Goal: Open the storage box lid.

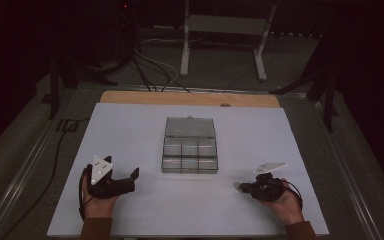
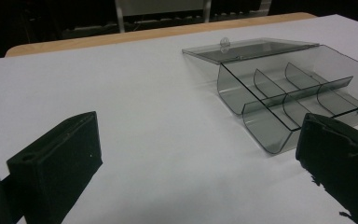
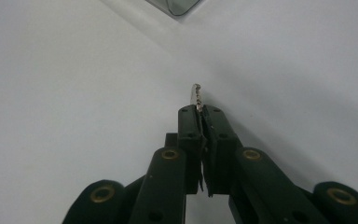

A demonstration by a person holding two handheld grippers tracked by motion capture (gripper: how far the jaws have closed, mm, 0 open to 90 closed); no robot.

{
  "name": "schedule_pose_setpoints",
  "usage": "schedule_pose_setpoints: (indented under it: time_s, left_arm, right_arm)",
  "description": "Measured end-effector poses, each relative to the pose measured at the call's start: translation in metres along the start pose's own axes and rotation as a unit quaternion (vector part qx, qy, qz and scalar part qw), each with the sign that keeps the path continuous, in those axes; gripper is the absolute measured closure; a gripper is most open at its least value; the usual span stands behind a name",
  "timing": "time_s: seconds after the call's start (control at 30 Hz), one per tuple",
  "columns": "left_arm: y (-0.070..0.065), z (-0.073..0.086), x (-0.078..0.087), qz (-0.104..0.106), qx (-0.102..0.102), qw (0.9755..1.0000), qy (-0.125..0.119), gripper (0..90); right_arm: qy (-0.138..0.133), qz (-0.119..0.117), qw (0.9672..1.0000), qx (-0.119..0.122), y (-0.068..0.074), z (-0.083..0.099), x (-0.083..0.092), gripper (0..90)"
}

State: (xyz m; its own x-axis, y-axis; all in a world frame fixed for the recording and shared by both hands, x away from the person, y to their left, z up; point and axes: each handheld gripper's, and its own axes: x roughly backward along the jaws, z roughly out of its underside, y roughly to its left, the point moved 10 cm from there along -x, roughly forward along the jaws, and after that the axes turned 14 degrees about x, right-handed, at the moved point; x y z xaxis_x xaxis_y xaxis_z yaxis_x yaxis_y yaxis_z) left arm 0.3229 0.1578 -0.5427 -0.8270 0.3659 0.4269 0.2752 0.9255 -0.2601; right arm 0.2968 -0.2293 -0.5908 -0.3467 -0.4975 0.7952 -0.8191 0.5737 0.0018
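A clear plastic compartment box (image 1: 190, 156) stands in the middle of the white table sheet, its lid (image 1: 190, 127) laid open toward the far side. In the left gripper view the box (image 2: 289, 93) is ahead on the right, its compartments looking empty. My left gripper (image 1: 132, 181) rests at the near left, pointing right toward the box, jaws wide open (image 2: 200, 177) with nothing between them. My right gripper (image 1: 241, 187) lies at the near right, pointing left. It is shut (image 3: 201, 109) on a small silvery metal piece (image 3: 196, 93) whose tip sticks out past the pads.
The white sheet (image 1: 130, 130) covers a wooden tabletop whose far edge (image 1: 190, 98) shows behind it. Cables (image 1: 150, 70) and a white stand (image 1: 220, 30) are on the floor beyond. A corner of the box (image 3: 177, 5) shows at the top of the right gripper view.
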Motion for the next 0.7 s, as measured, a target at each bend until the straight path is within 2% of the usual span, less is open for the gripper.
schedule_pose_setpoints:
  time_s: [0.43, 0.7]
  left_arm:
    - [0.002, -0.001, 0.001, -0.001, 0.002, 1.0, -0.002, 1.8]
    - [0.002, 0.0, 0.0, -0.001, 0.002, 1.0, -0.002, 1.8]
  right_arm:
    - [-0.017, 0.014, 0.9997, -0.006, -0.002, -0.007, 0.004, 87.0]
    - [-0.051, 0.029, 0.9982, -0.015, -0.005, -0.018, 0.011, 87.0]
